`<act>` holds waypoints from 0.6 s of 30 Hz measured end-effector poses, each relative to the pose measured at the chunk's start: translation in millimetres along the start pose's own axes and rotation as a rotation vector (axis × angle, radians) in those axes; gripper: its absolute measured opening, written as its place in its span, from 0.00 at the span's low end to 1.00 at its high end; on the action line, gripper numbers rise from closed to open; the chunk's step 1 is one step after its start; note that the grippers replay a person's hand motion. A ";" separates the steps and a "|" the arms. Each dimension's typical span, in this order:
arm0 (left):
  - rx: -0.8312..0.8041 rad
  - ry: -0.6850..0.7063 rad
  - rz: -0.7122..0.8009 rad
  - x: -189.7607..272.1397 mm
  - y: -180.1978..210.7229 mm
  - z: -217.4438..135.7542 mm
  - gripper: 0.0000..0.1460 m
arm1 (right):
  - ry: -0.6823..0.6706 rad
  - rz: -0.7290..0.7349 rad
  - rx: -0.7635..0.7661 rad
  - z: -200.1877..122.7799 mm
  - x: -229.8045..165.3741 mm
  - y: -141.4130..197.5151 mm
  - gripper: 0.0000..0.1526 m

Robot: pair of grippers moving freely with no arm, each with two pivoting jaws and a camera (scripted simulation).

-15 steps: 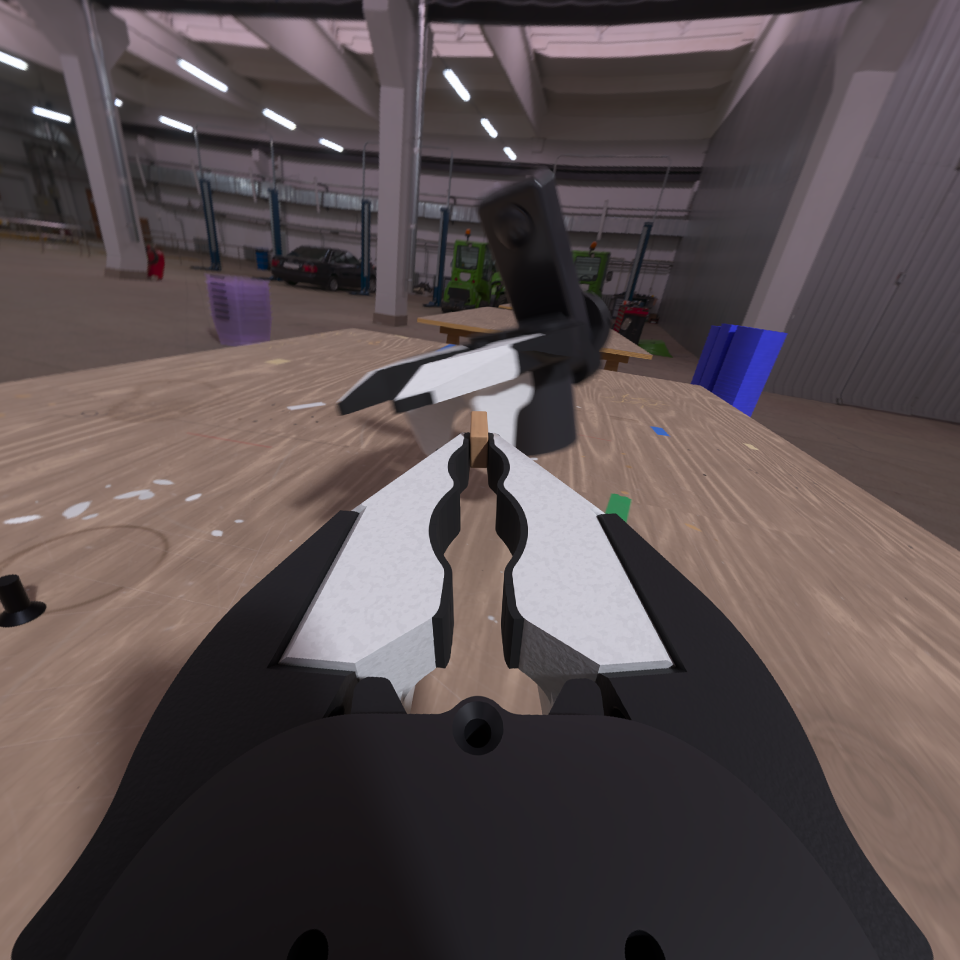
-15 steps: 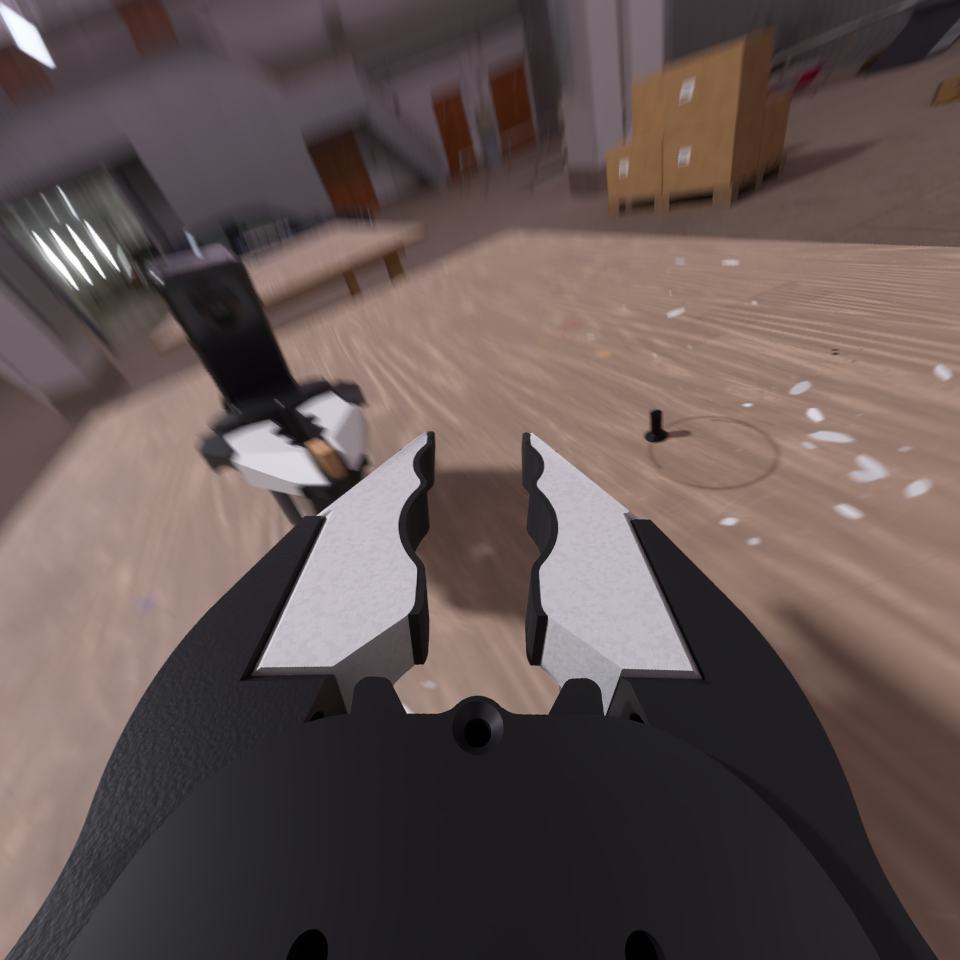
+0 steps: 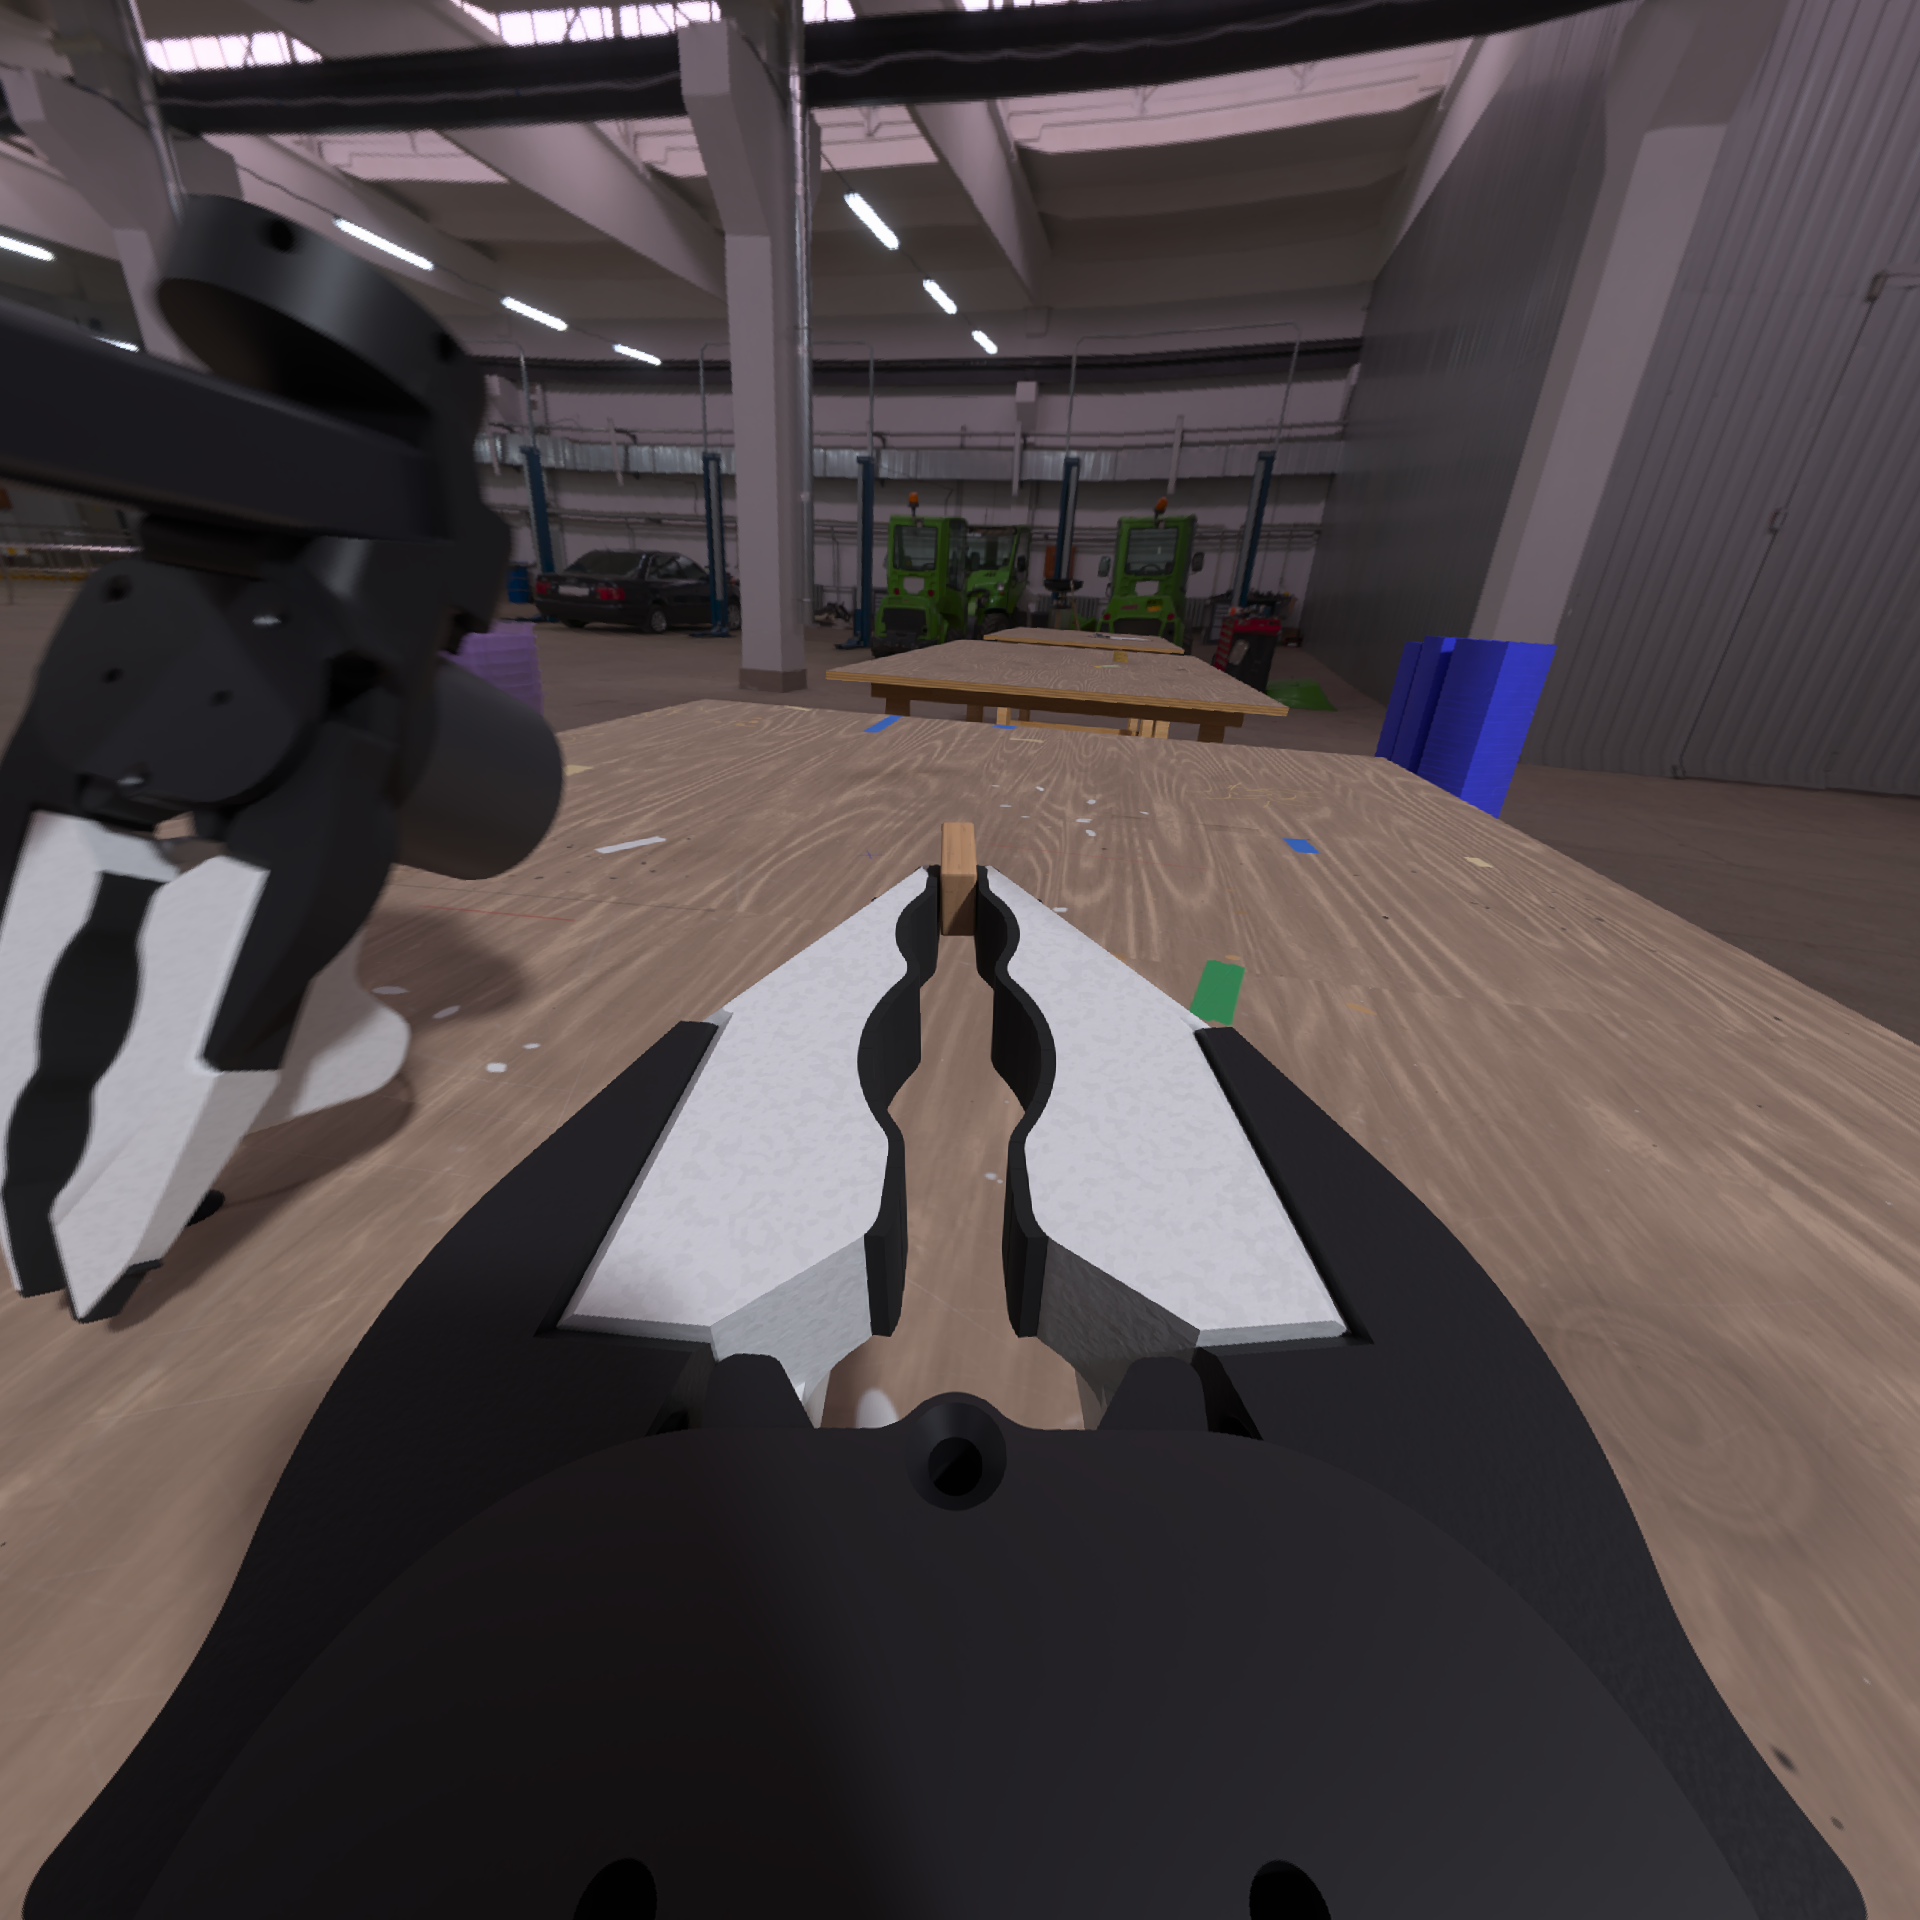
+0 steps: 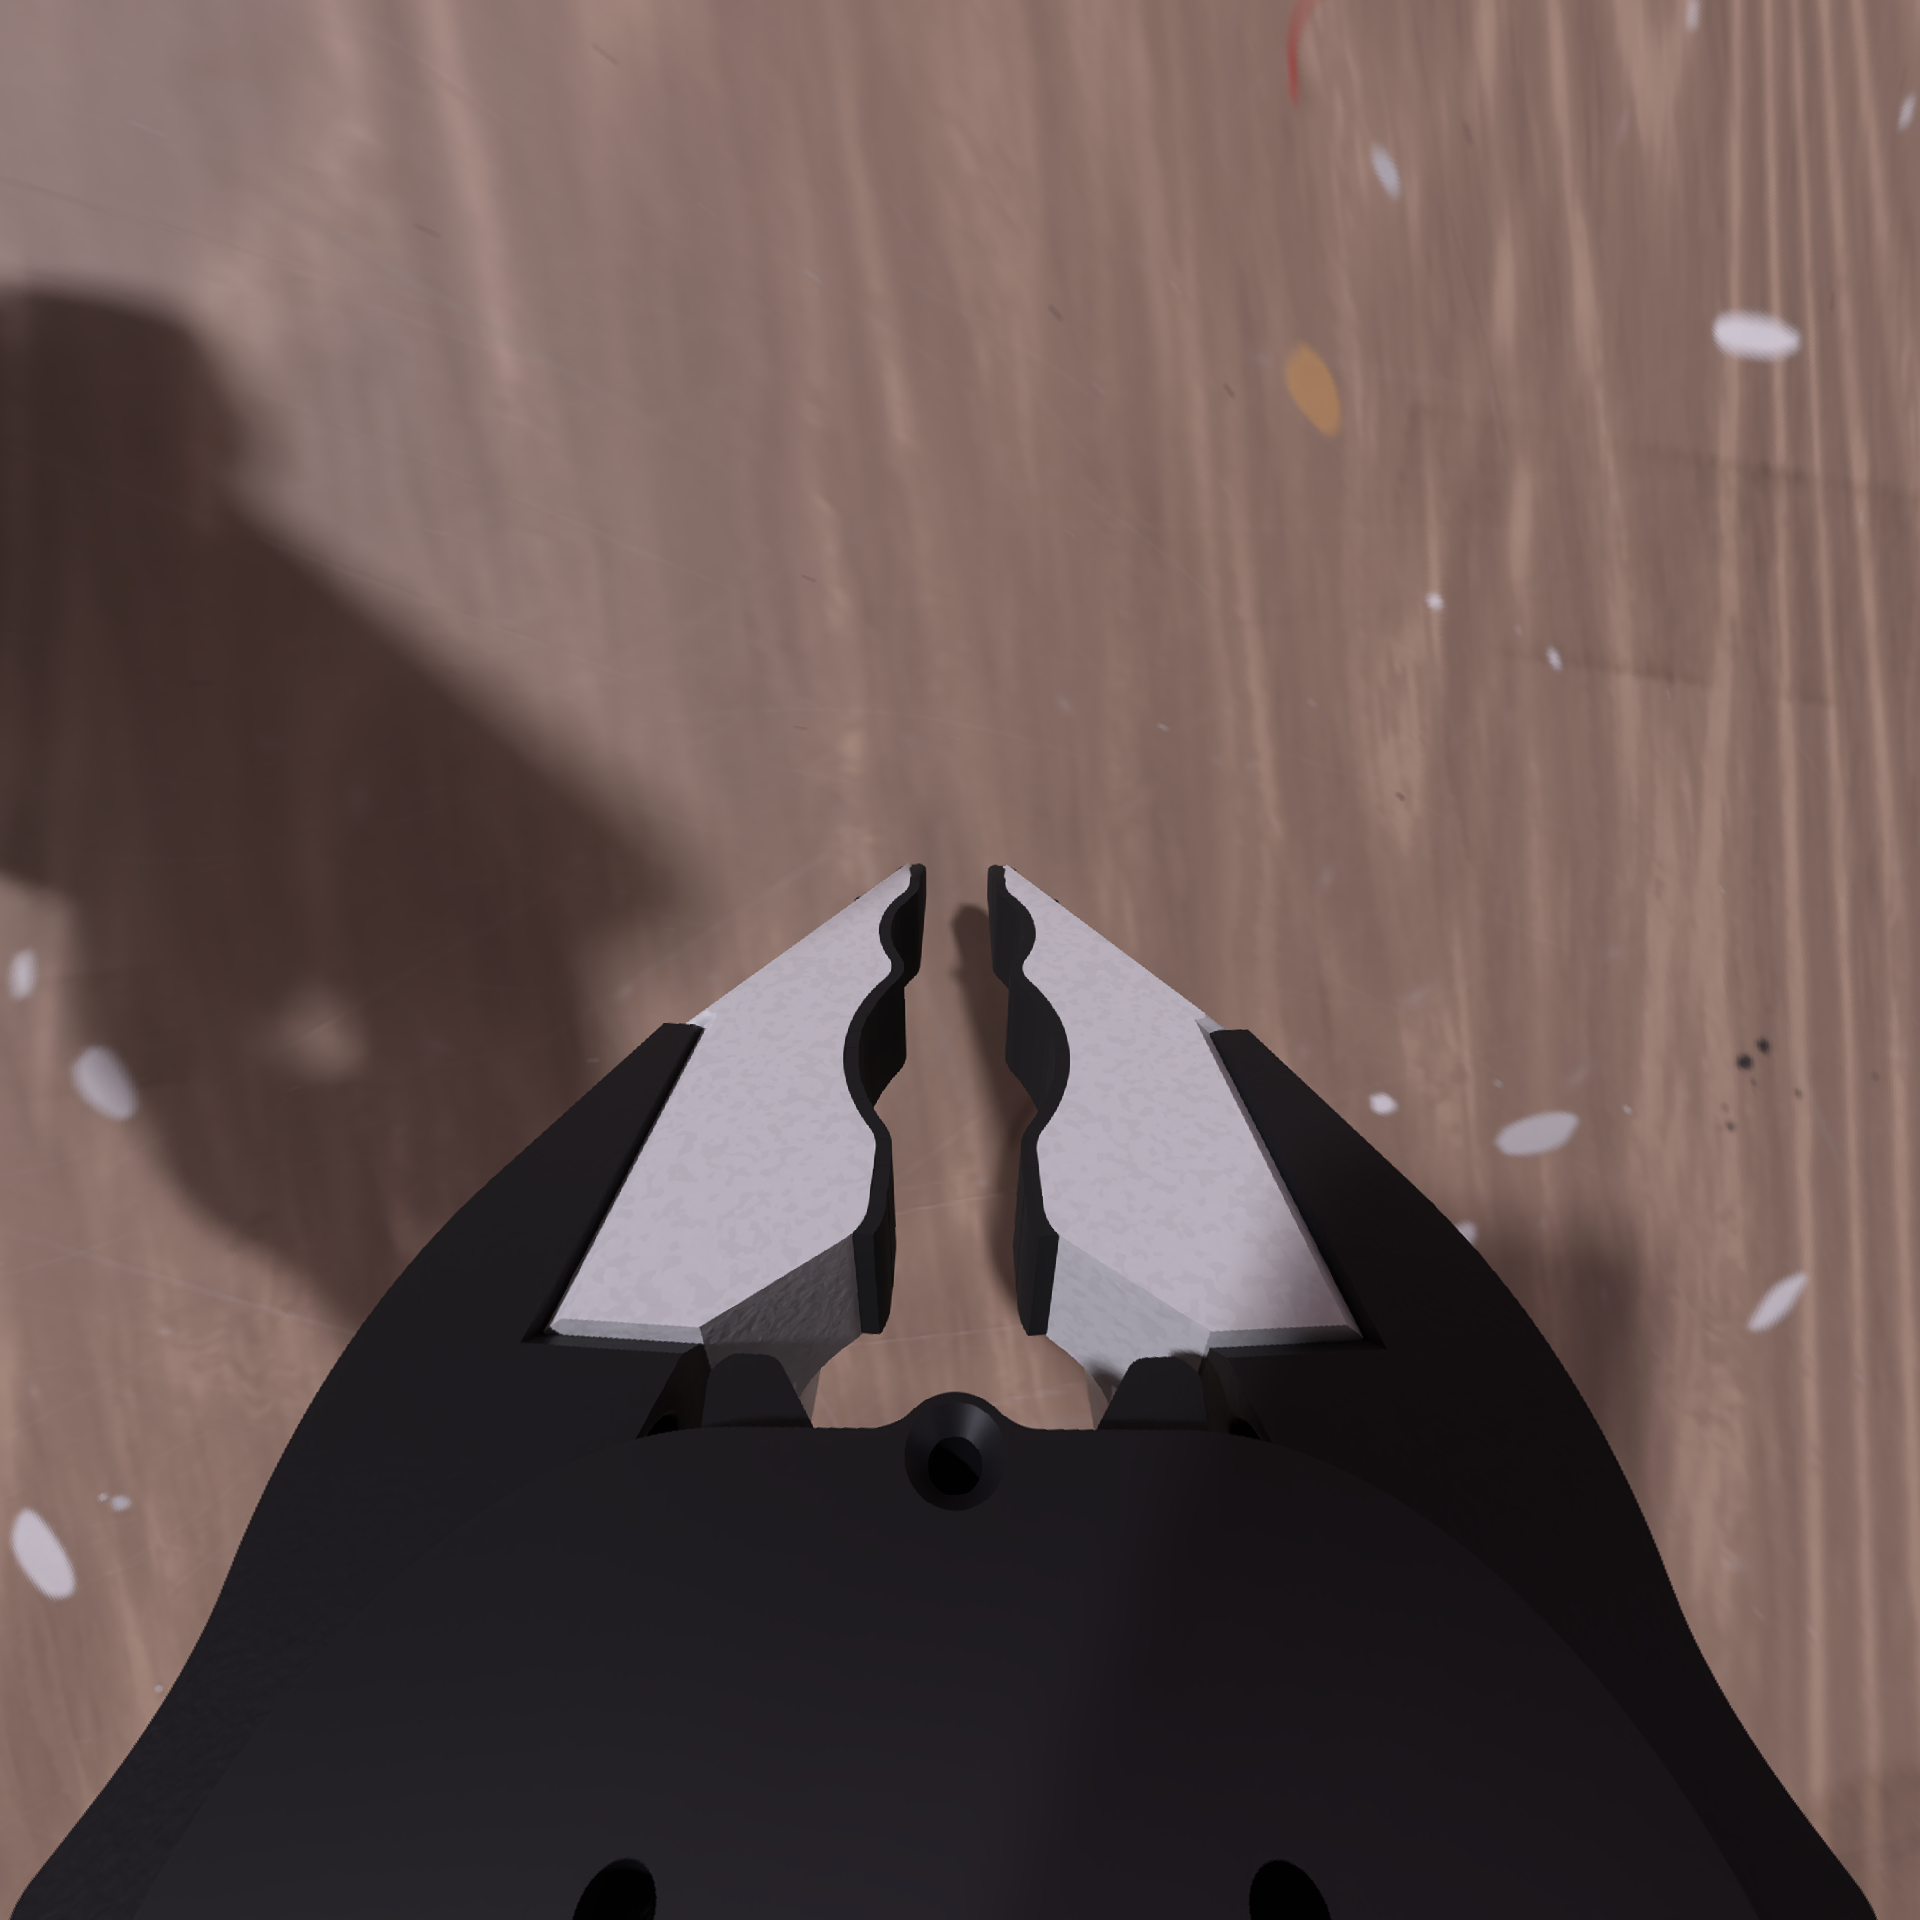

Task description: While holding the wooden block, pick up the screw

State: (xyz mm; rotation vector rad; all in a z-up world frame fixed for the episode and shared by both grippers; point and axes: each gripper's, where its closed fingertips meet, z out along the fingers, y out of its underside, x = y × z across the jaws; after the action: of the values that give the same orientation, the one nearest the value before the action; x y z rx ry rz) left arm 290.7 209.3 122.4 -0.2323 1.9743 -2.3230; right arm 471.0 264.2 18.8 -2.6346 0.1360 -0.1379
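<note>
Block of pale wood, small and rectangular [image 3: 957, 857], pinched at left gripper [image 3: 957, 875] tips, mid-frame. Right gripper [image 4: 954, 883] narrow, aimed down at the counter; dark sliver between tips, perhaps the small black screw [image 4: 969, 932]. Cannot tell if gripped. Looks light, stiff, slippery; best taken by shank. Paint-flecked plywood counter [image 4: 1143, 520], workshop hall beyond.

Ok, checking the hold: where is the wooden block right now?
In the left wrist view, centre, the wooden block is pinched upright between the tips of the fingers of the left gripper.
</note>
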 end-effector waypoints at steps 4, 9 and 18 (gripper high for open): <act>0.011 0.016 0.007 3.7 -1.5 -2.7 0.03 | -0.023 0.121 -0.024 -5.7 14.2 7.0 0.10; 0.041 0.031 -0.004 6.4 -4.9 -6.1 0.04 | 0.097 0.306 -0.058 -39.6 24.9 45.0 0.16; 0.047 0.055 -0.011 9.1 -5.6 -6.6 0.04 | 0.204 0.508 0.085 -44.3 39.9 62.6 0.13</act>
State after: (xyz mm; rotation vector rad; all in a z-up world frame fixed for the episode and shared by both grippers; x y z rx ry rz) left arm 280.7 215.2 127.4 -0.1787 1.9444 -2.4045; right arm 500.6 183.8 30.1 -2.4101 0.8366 -0.2298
